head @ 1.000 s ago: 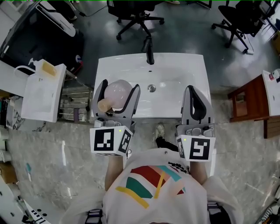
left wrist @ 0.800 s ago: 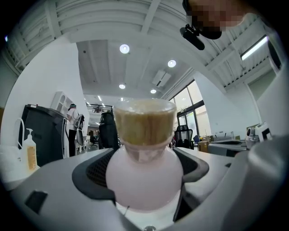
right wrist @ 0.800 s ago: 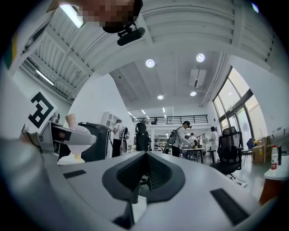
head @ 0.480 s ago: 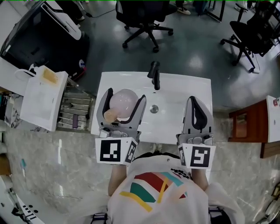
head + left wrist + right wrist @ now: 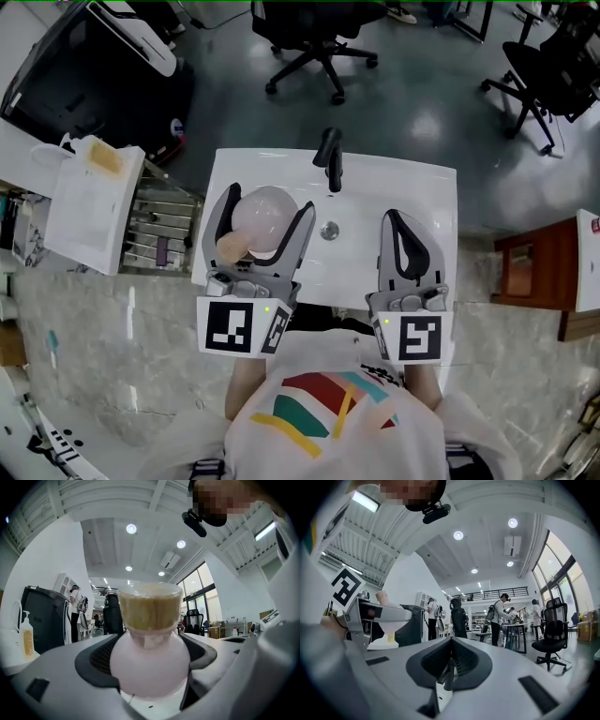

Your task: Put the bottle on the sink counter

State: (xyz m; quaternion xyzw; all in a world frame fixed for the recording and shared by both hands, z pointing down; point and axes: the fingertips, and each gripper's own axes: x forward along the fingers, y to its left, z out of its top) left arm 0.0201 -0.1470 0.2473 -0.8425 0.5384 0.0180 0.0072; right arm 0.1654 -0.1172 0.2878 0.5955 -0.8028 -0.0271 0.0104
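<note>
The left claw is clamped on a round pale-pink bottle with a tan cap. Its fat belly is wedged between the jaws, with the cap end tipped back toward the claw's body. Right under that claw is the left side of the white sink worktop. The right claw sits just beside it over the same worktop, jaws pressed together with nothing in them.

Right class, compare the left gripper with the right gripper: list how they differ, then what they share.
1. The left gripper has its fingers spread round a pink bottle; the right gripper has its fingers together and holds nothing.
2. The left gripper hangs over the left part of the sink; the right gripper hangs over its right part.
Shared: both carry a marker cube and point away from the person.
</note>
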